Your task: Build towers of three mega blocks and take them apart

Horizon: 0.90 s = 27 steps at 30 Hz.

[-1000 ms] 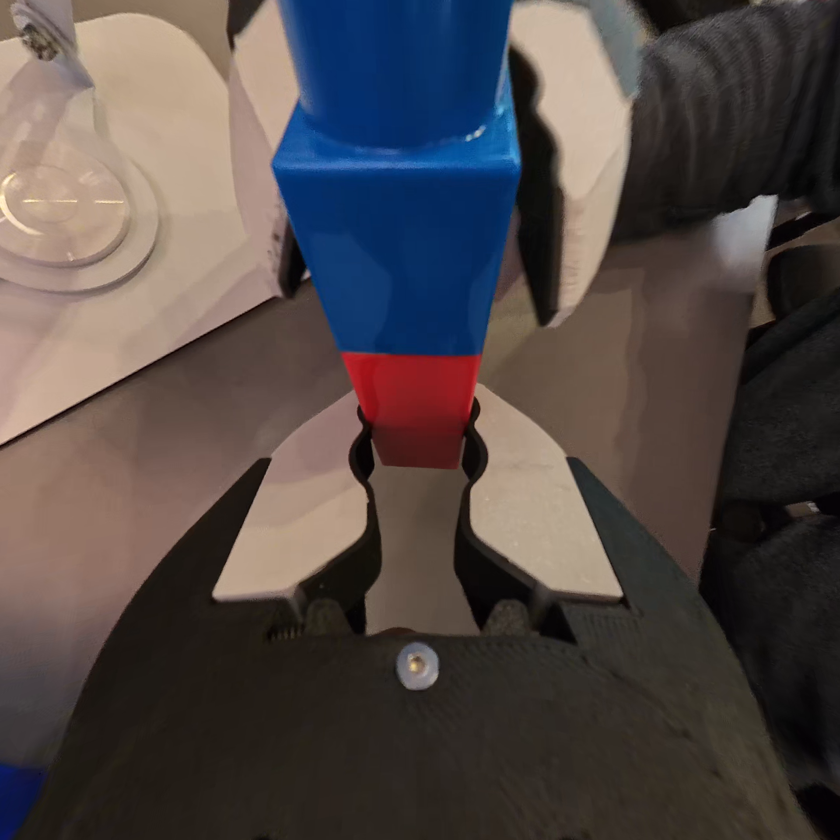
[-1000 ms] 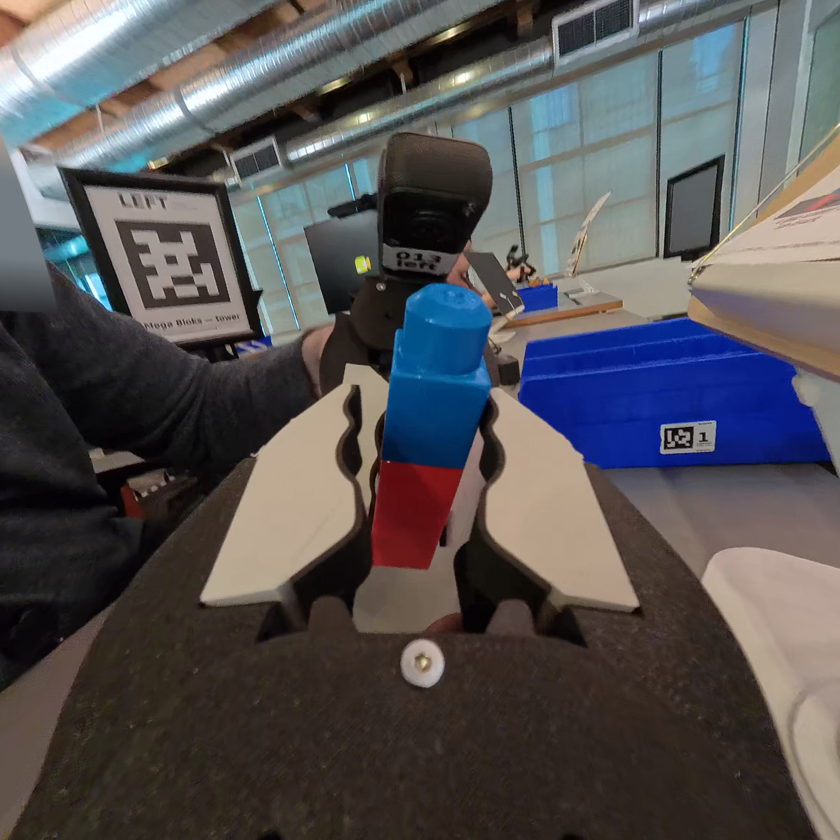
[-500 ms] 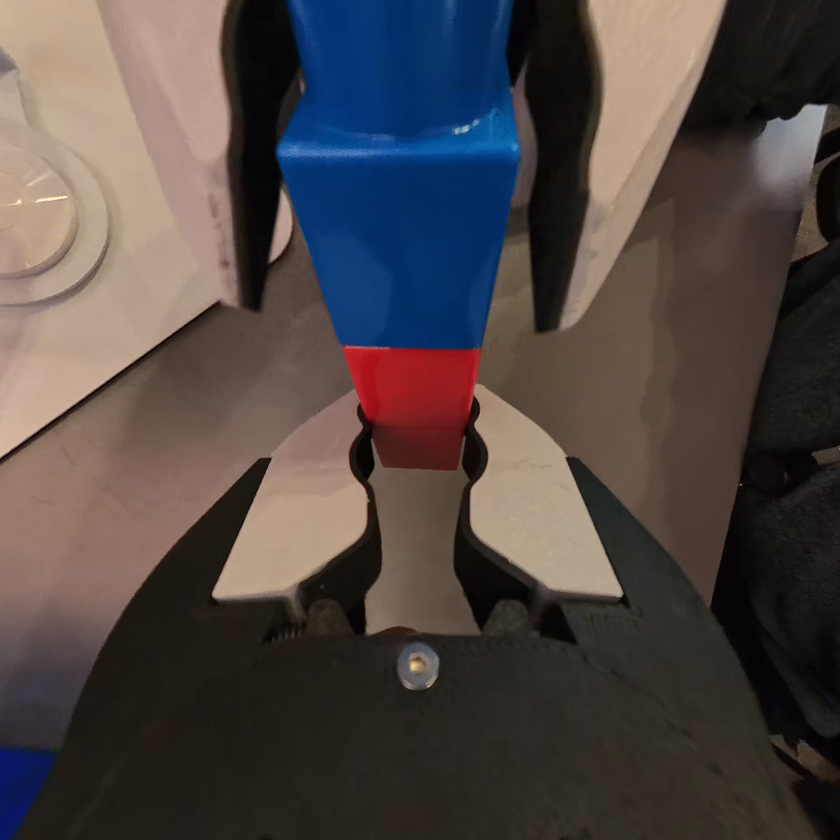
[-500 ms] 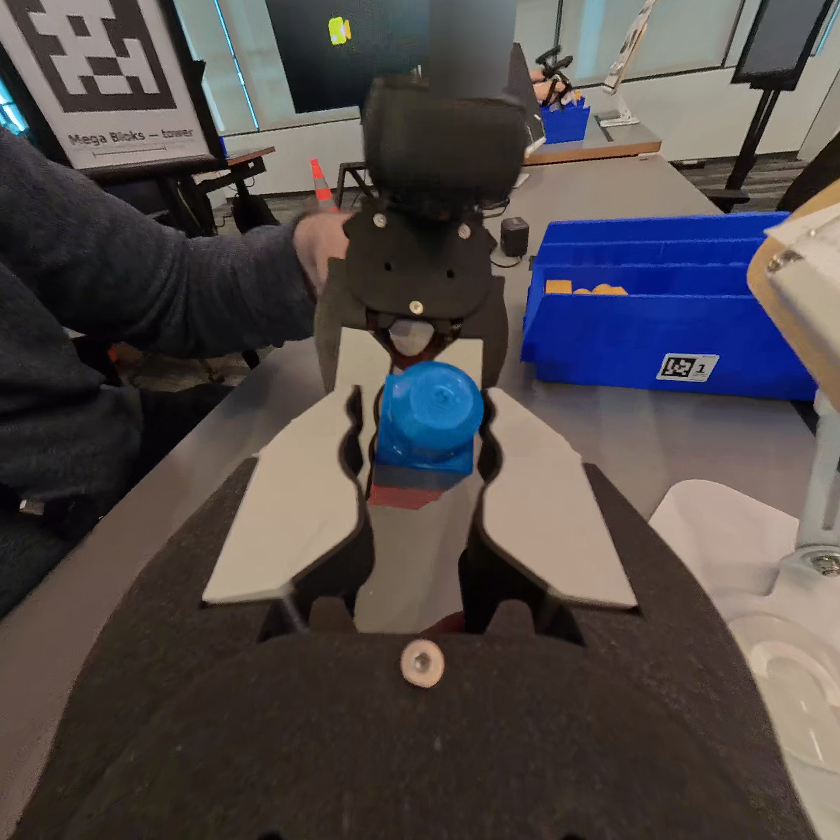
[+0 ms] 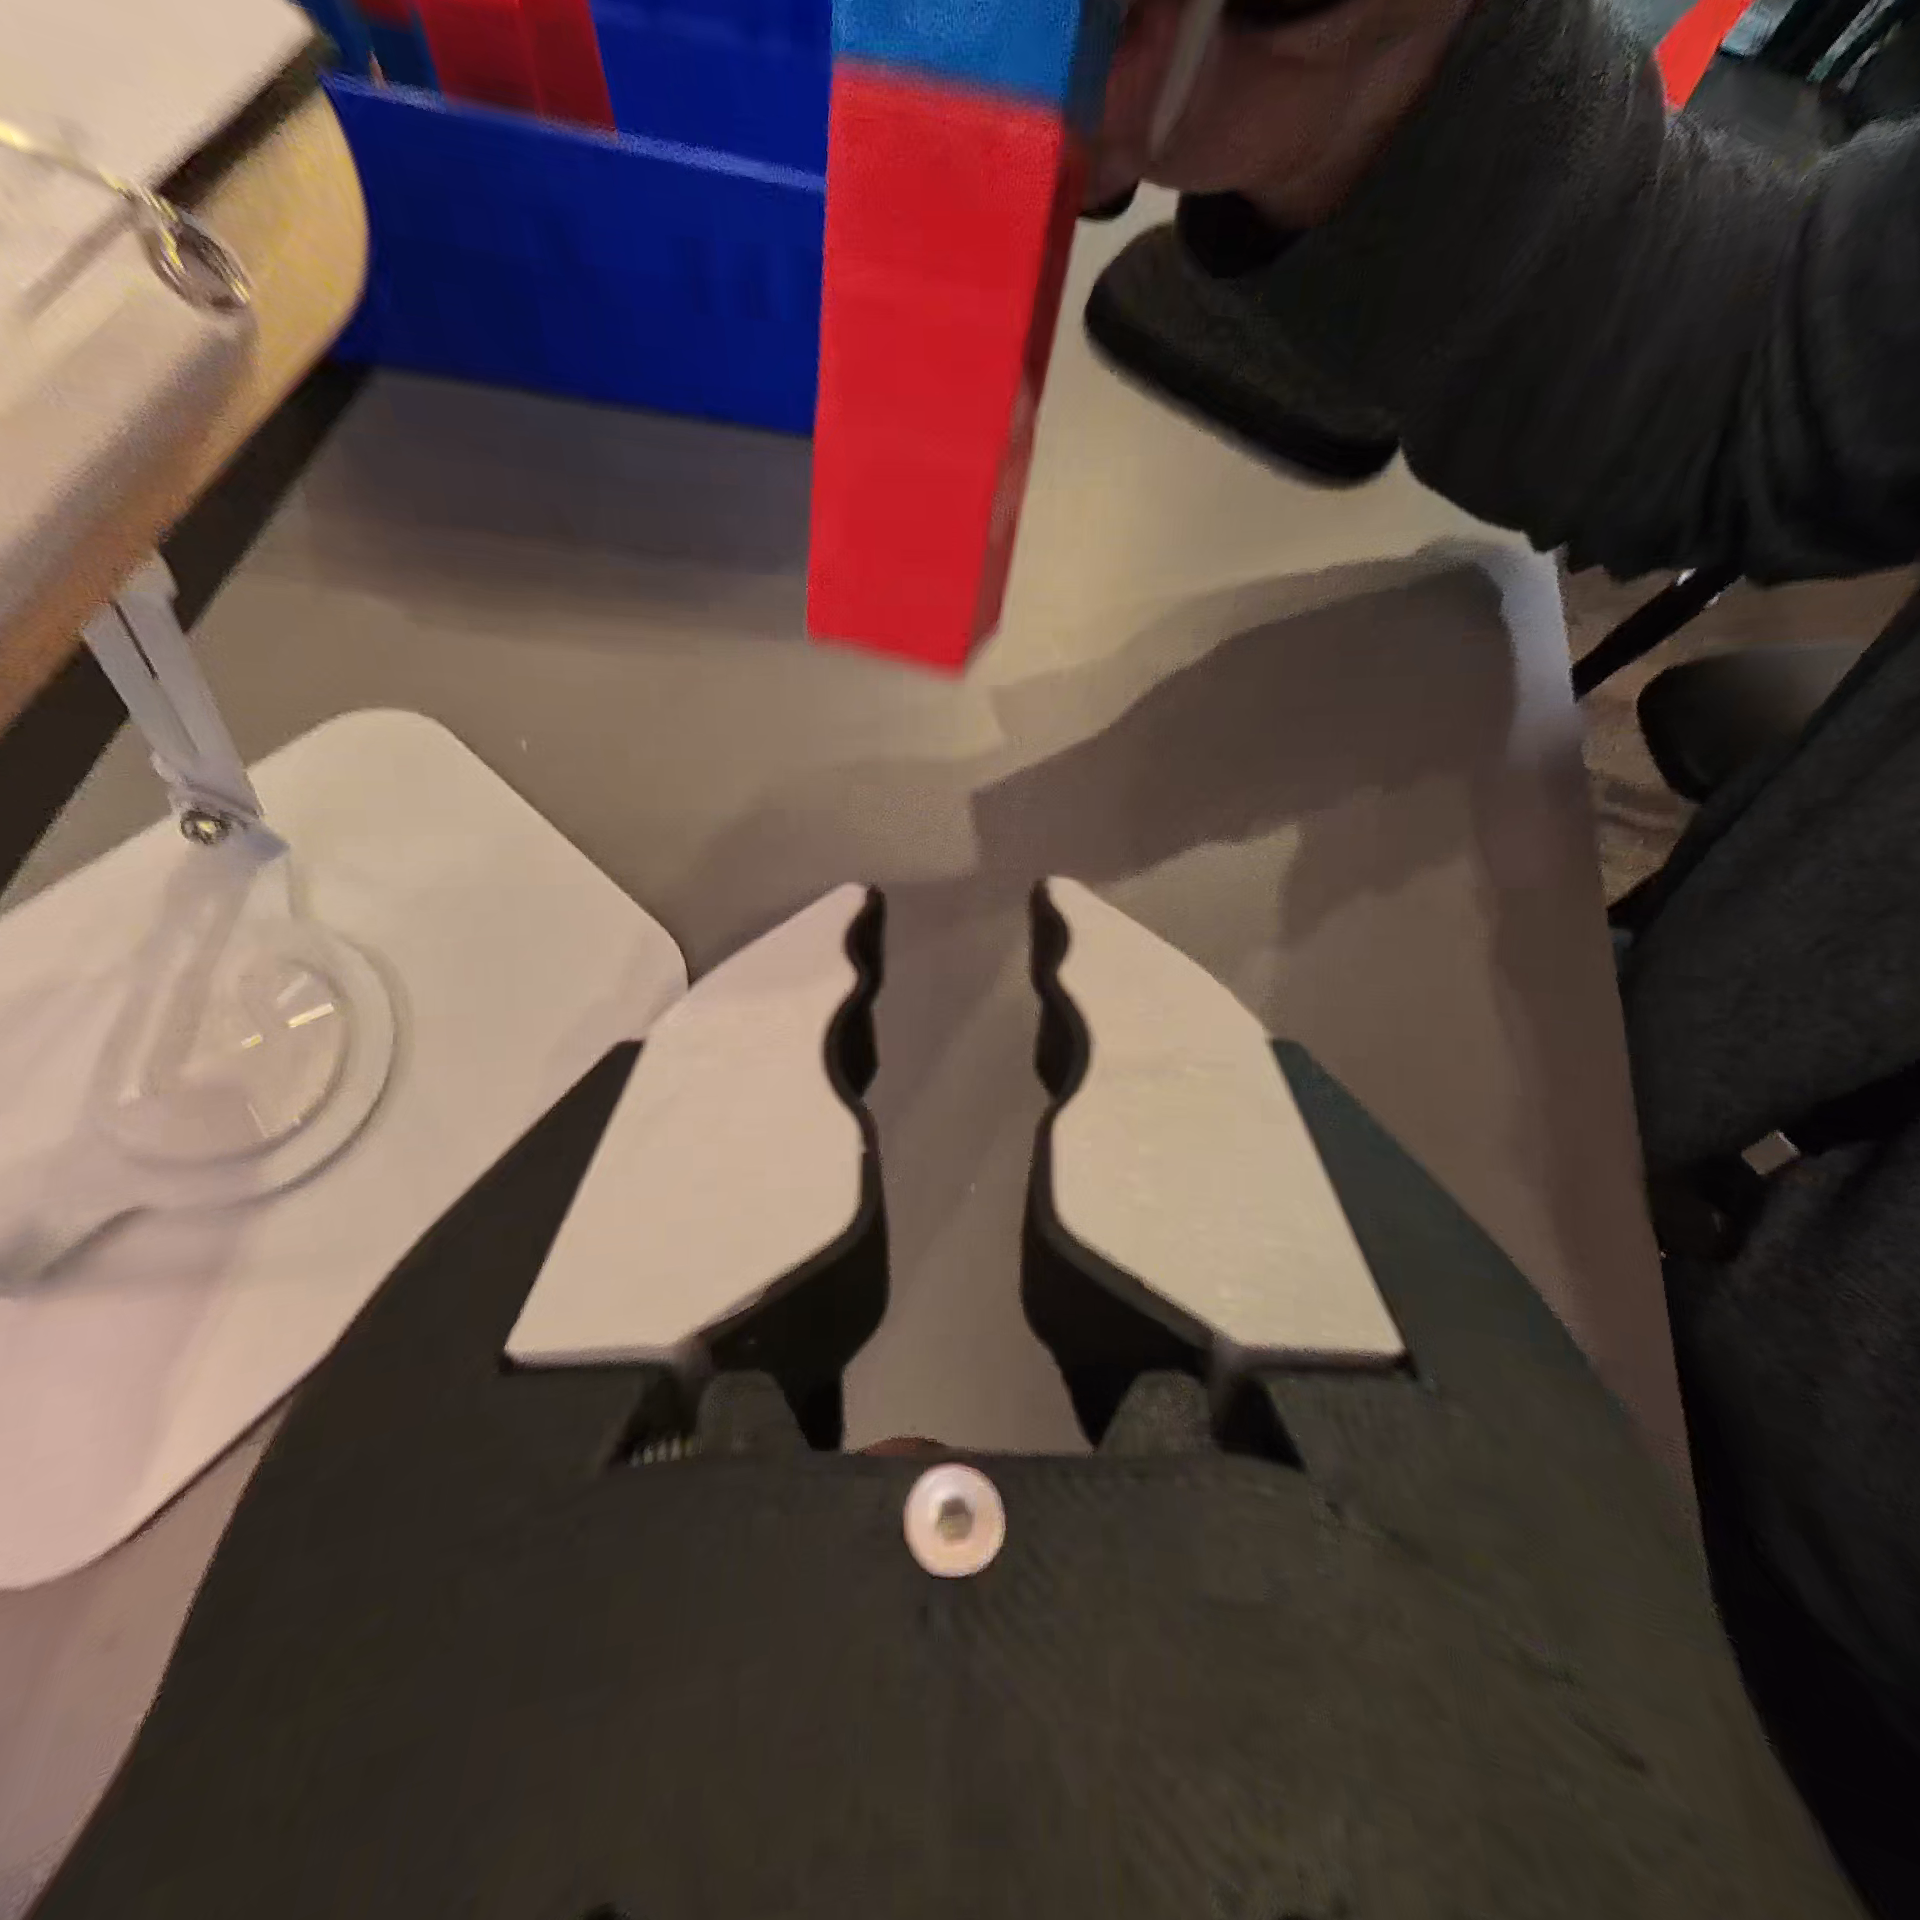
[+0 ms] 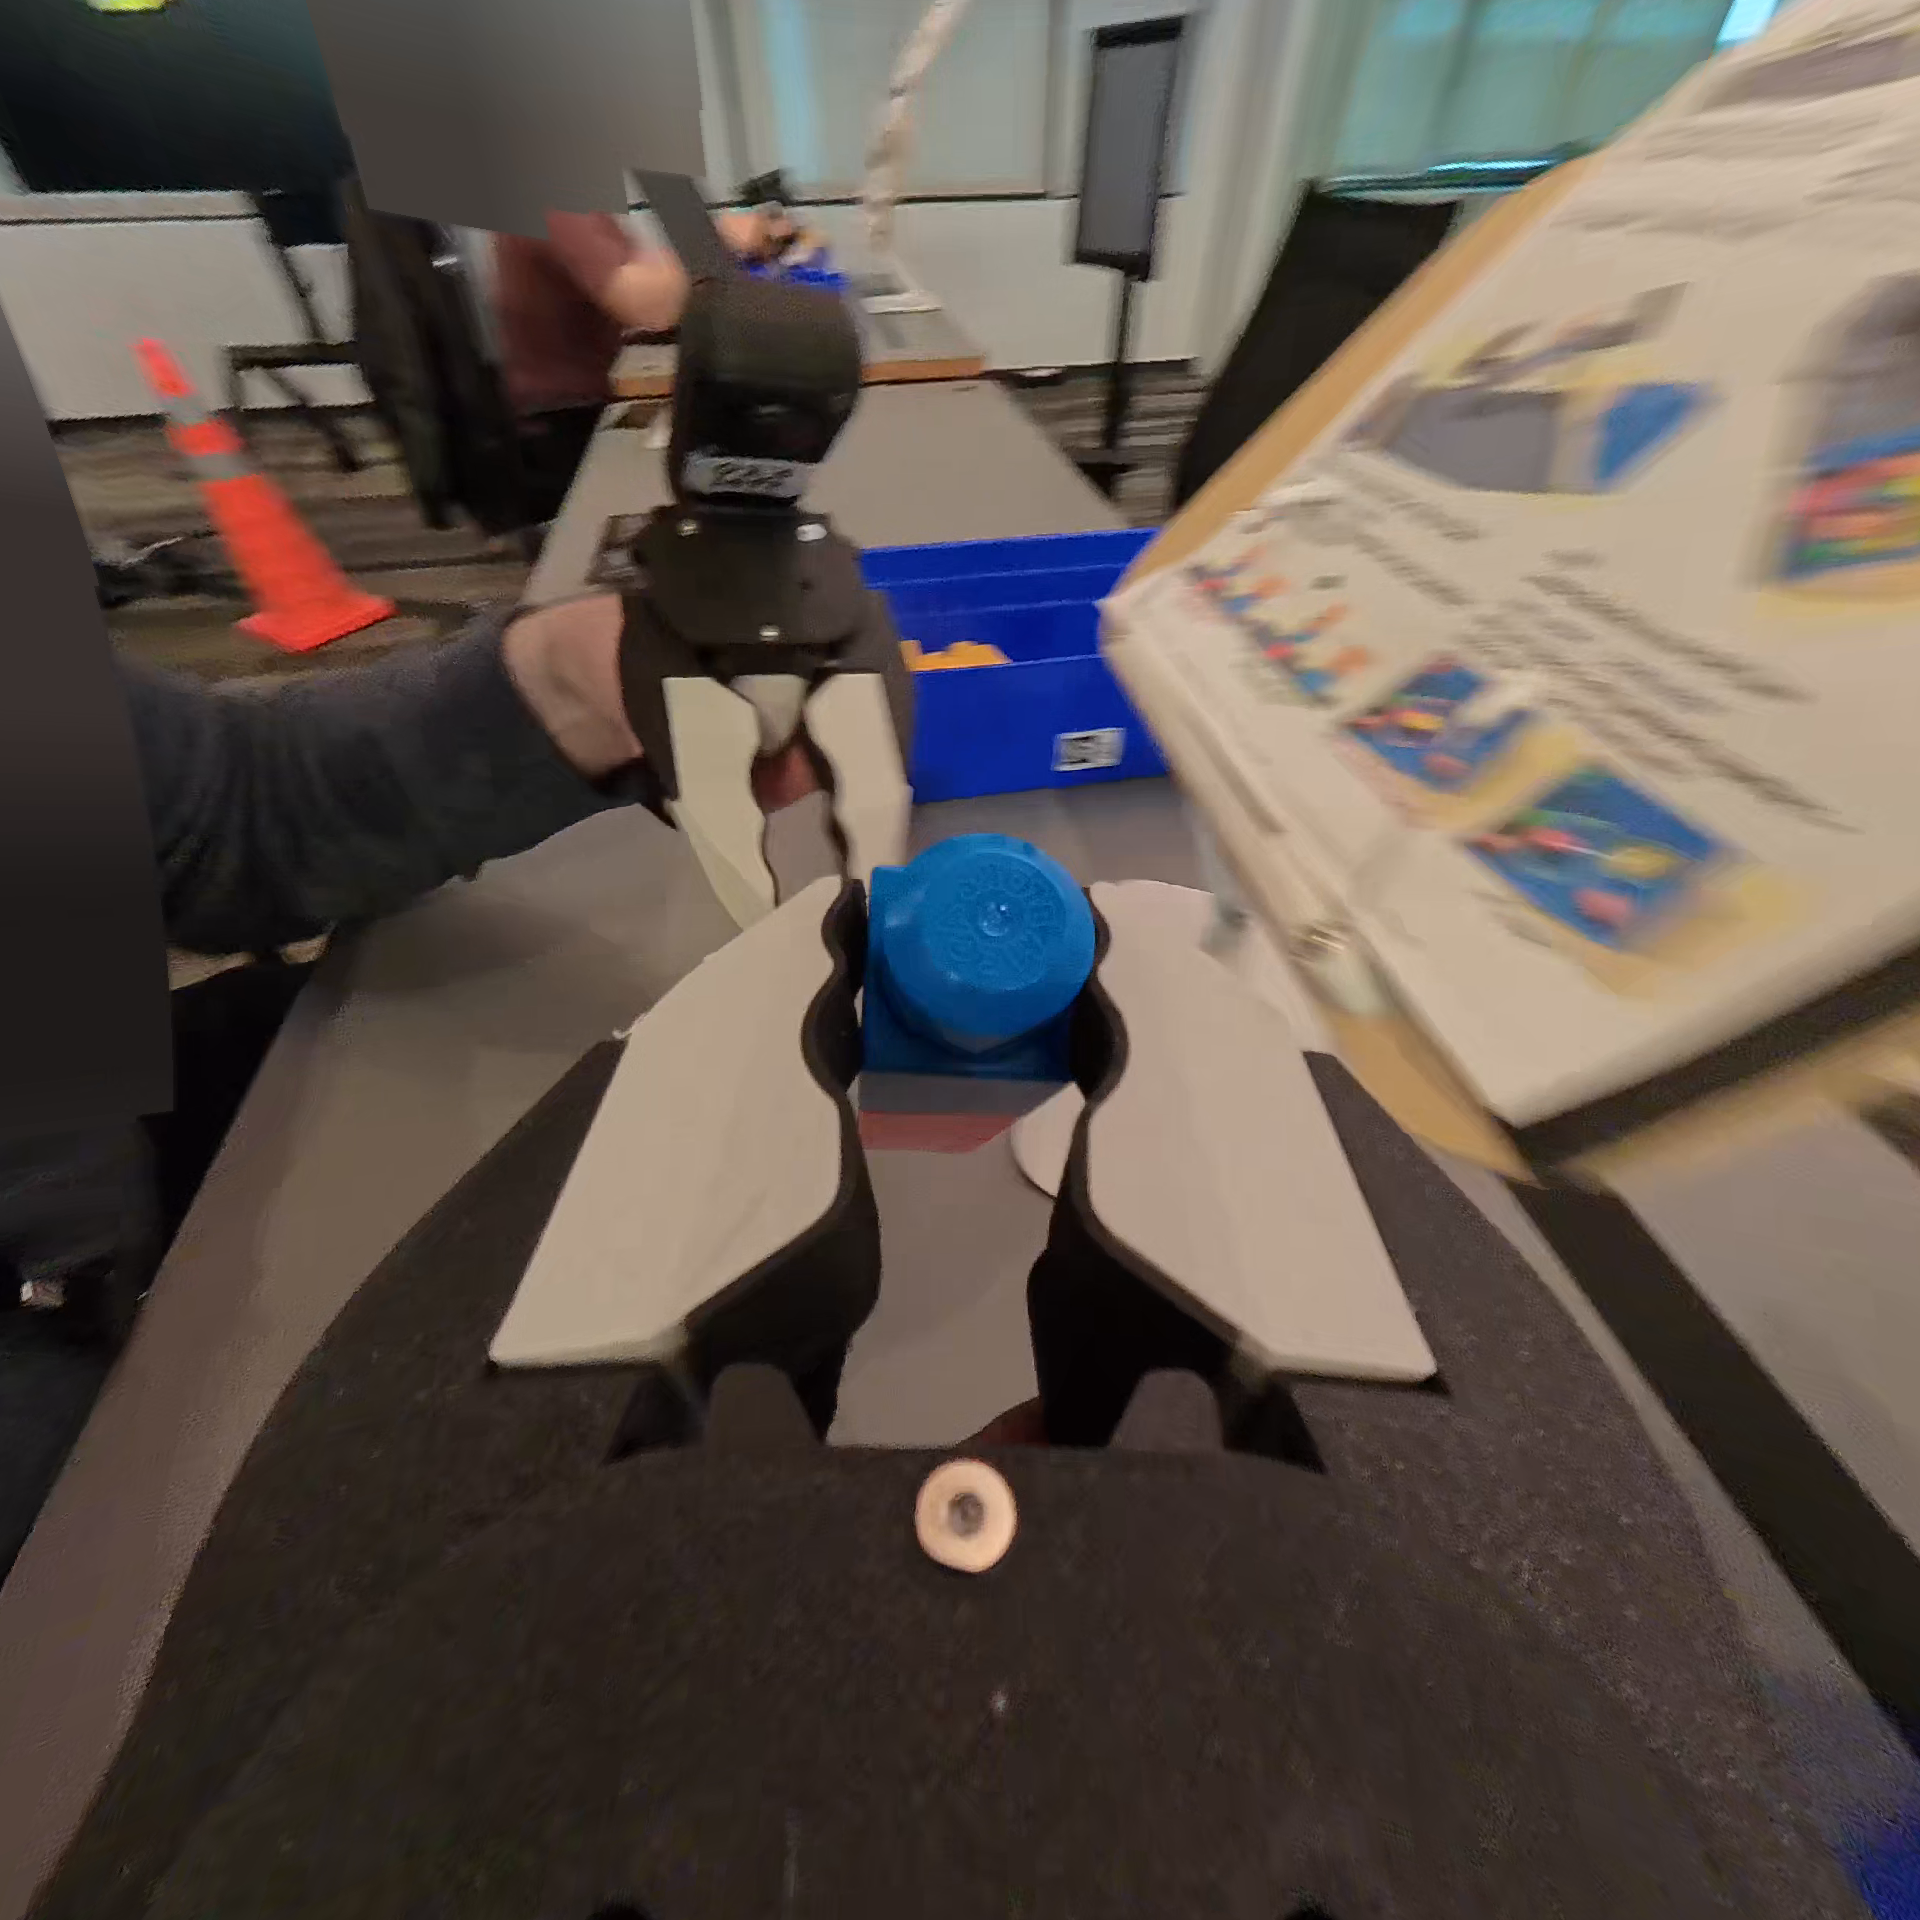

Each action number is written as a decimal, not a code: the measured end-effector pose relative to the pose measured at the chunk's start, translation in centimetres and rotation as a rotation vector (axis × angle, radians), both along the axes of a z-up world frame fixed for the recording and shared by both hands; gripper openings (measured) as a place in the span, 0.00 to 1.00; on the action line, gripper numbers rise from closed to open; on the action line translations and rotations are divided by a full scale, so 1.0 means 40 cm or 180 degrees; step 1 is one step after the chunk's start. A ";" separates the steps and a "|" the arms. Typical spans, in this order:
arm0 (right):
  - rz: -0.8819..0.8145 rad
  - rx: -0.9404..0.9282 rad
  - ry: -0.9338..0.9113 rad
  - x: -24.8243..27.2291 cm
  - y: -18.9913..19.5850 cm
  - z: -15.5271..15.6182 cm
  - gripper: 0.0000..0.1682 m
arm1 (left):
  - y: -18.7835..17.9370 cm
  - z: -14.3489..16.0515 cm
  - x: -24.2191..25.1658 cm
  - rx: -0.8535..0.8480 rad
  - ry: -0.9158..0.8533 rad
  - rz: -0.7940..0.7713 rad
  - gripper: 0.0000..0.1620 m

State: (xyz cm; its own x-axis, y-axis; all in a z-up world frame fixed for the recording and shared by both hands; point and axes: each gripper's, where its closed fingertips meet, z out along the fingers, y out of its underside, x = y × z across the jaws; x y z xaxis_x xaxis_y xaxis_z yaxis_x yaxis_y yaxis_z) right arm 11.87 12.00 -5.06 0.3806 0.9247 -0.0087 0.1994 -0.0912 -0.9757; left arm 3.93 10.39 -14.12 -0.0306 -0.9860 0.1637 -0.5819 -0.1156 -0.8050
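My right gripper [image 6: 971, 904] is shut on a blue block [image 6: 977, 956], whose round stud faces the camera. A red block [image 6: 935, 1127] is stuck under it. In the left wrist view the same pair hangs in the air above the grey table [image 5: 623, 644]: the red block [image 5: 935, 364] is below and the blue block [image 5: 956, 36] runs off the top edge. My left gripper [image 5: 954, 904] is empty, its fingers a narrow gap apart, low over the table and in front of the blocks. It also shows in the right wrist view [image 6: 805, 873], just beyond the blue block.
A blue bin [image 5: 582, 239] with red blocks [image 5: 520, 52] stands at the back of the table; it also shows in the right wrist view [image 6: 997, 686]. A tilted picture board [image 6: 1558, 623] on a clear-footed white stand [image 5: 312, 1039] stands to one side. A dark sleeve [image 5: 1610, 312] is at right. Some 12 cm of space lies between my two pairs of fingers.
My left gripper has let go of the red block and drawn back. The right gripper has taken hold of the blue block and lifted the two-block stack away.
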 end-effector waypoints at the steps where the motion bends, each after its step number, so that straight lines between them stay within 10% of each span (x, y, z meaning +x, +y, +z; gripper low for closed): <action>1: -0.0228 0.0053 0.0004 0.063 0.009 0.025 0.22 | 0.006 0.013 0.006 -0.0005 -0.0081 0.0000 0.09; 10: -0.1898 0.0102 -0.0342 0.527 0.119 -0.015 0.22 | 0.049 0.103 0.078 0.0355 -0.0370 0.0033 0.00; 27: -0.2322 -0.0391 -0.1289 0.623 0.229 -0.327 0.22 | 0.054 0.164 0.106 0.0515 -0.0476 0.0035 0.00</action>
State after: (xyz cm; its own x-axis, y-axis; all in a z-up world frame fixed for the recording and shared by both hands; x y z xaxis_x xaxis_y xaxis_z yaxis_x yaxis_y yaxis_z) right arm 36.77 21.15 -18.13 0.8775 0.4473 0.1727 0.3818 -0.4338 -0.8161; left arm 8.18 12.54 -7.58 -0.0316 -0.9995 -0.0021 -0.4541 0.0163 -0.8908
